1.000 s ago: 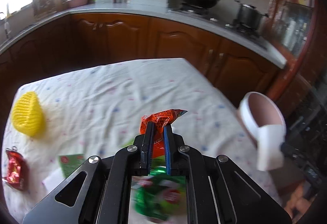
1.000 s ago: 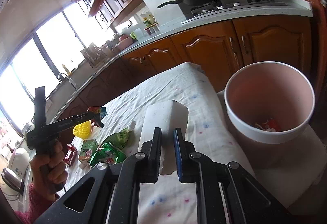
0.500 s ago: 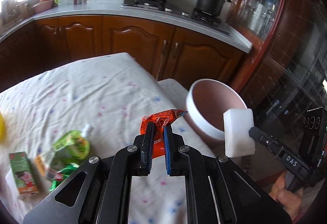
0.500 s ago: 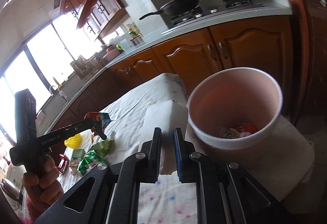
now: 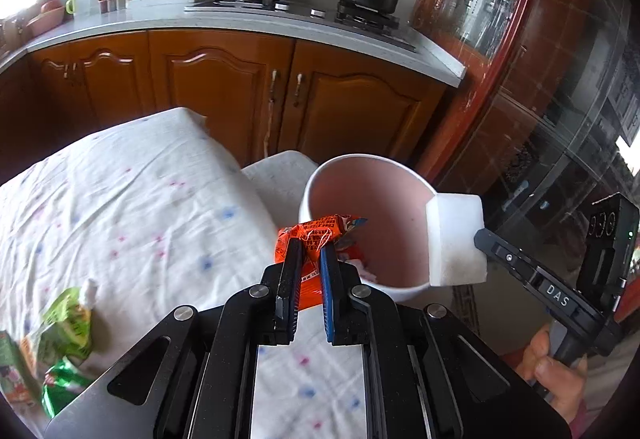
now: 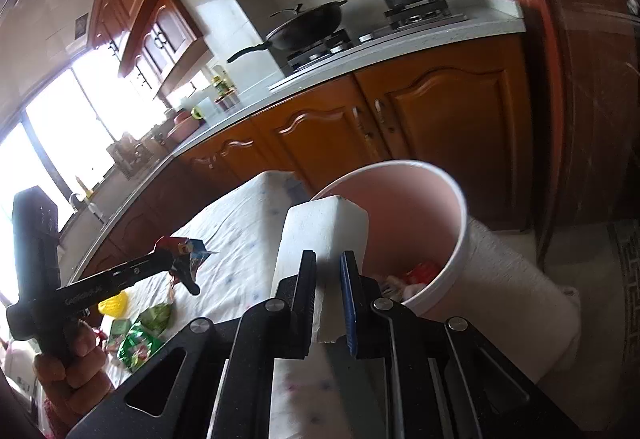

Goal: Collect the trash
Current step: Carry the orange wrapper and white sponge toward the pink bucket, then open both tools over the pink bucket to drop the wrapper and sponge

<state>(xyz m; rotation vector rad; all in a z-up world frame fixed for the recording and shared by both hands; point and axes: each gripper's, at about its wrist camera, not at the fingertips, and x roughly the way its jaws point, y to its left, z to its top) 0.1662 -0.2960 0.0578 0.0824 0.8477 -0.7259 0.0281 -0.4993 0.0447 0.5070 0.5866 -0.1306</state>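
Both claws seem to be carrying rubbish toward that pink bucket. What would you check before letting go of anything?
1. Left gripper holds the orange wrapper firmly: ok.
2. Right gripper clamps the white block: ok.
3. Pink bucket stands upright, mouth open: ok.
4. Room left inside: ok, only a few scraps at the bottom.
5. Wrapper fully over the mouth: cannot tell, it appears at the near rim.
6. Block over the mouth: cannot tell, it appears at the rim.
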